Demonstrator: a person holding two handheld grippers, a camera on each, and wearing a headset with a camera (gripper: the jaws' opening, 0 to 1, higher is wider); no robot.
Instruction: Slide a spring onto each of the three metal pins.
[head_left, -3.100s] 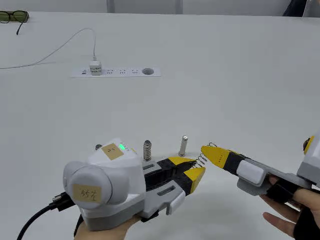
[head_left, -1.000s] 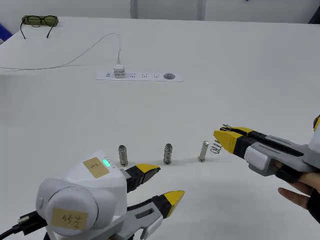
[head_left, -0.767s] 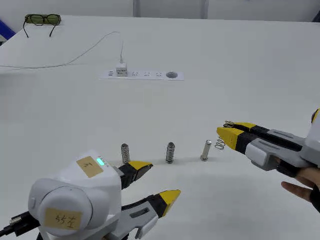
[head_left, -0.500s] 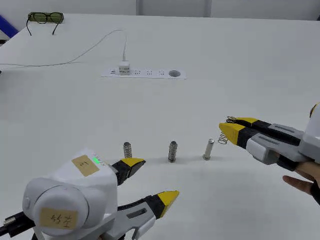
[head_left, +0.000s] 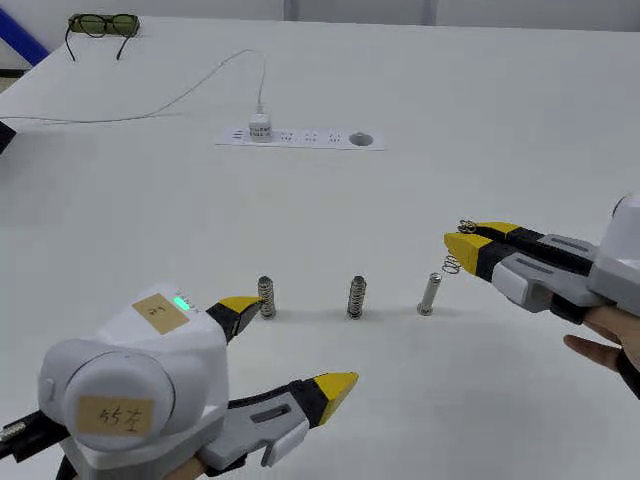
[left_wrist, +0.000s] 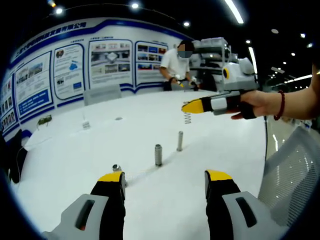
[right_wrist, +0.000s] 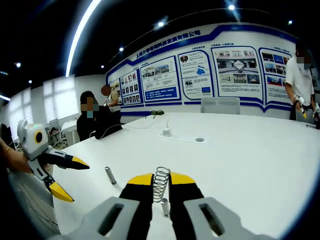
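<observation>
White workbench (head_left: 450, 120), poster-lined wall (right_wrist: 200, 75).

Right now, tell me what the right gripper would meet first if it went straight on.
Likely nothing close: the right gripper, shut on a spring, seems higher than the bare pin and would pass over it toward the table. Depth unclear.

Two upright pins (head_left: 357, 283) carry springs (head_left: 266, 297); third spring (head_left: 452, 264) hangs above the bare pin (head_left: 428, 294)

Grey-white housings (head_left: 170, 365), black fingers (head_left: 290, 402) tipped yellow, tan stickers (head_left: 153, 312), green light (head_left: 181, 302)
</observation>
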